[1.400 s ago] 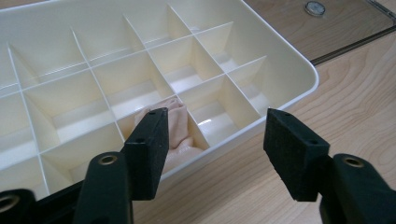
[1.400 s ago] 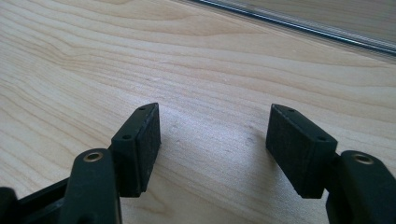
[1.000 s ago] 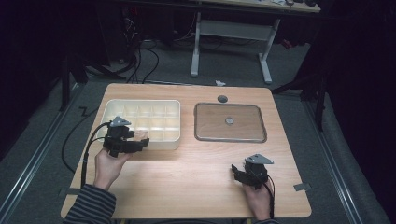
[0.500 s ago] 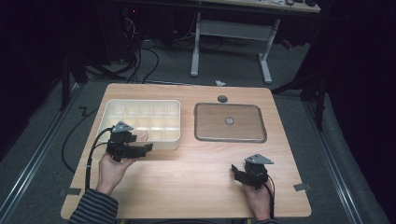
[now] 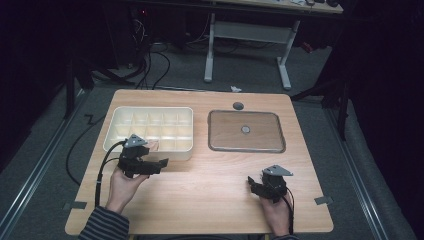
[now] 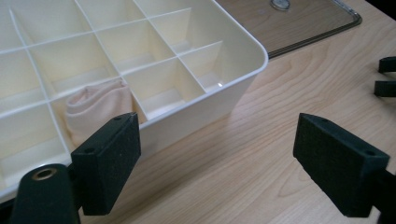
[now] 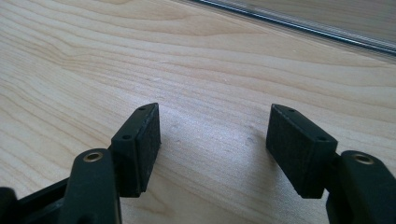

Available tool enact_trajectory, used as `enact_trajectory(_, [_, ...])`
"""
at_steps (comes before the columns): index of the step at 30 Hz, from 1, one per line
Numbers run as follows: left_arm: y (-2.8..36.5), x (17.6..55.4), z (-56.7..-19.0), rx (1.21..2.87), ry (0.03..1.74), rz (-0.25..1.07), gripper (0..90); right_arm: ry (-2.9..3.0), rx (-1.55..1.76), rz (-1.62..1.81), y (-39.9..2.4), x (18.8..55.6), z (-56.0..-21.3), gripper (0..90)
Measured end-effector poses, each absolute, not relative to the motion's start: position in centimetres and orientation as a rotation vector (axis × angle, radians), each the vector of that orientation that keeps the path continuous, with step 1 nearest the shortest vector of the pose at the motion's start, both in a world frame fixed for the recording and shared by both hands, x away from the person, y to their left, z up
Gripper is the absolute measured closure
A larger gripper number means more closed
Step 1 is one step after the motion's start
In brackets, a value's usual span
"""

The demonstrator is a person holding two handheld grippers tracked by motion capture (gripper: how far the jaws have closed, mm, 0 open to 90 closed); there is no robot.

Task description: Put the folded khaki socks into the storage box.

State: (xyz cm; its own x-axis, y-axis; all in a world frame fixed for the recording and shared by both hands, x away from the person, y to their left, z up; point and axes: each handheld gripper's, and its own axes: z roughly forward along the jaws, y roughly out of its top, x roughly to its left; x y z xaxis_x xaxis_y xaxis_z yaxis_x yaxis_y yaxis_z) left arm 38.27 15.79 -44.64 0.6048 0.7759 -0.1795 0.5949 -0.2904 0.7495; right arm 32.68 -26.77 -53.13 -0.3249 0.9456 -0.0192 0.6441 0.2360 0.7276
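A cream box (image 5: pixel 116 125) with several compartments sits on the left half of the table. A folded beige cloth (image 6: pixel 98 105) lies in one compartment of its front row (image 5: pixel 153 145). My left gripper (image 5: pixel 161 165) hovers just in front of the box's front wall, pointing right. Its jaws have just been opening and now stand wide apart (image 6: pixel 217 161), with nothing between them. My right gripper (image 5: pixel 253 185) rests near the table's front right, open over bare wood (image 7: pixel 214 137). Its jaws also appear far off in the left gripper view (image 6: pixel 385 77).
A clear flat lid (image 5: pixel 246 131) with a small round knob lies right of the box. A small dark disc (image 5: pixel 238 105) sits near the table's back edge. Bits of tape (image 5: pixel 320 201) mark the front corners. A white desk frame and cables stand beyond the table.
My left gripper has drawn back a little from the box's front row toward the person, and its jaws have spread wider. The cloth stays in its compartment. The right gripper has not moved.
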Motion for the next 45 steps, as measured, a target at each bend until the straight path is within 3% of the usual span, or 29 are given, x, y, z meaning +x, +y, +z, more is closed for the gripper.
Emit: enact_trajectory(45, [10.9,36.6,-47.7,2.018,0.958,0.199,19.6,2.053,1.458,0.871,-26.8,32.7,-53.1,35.3])
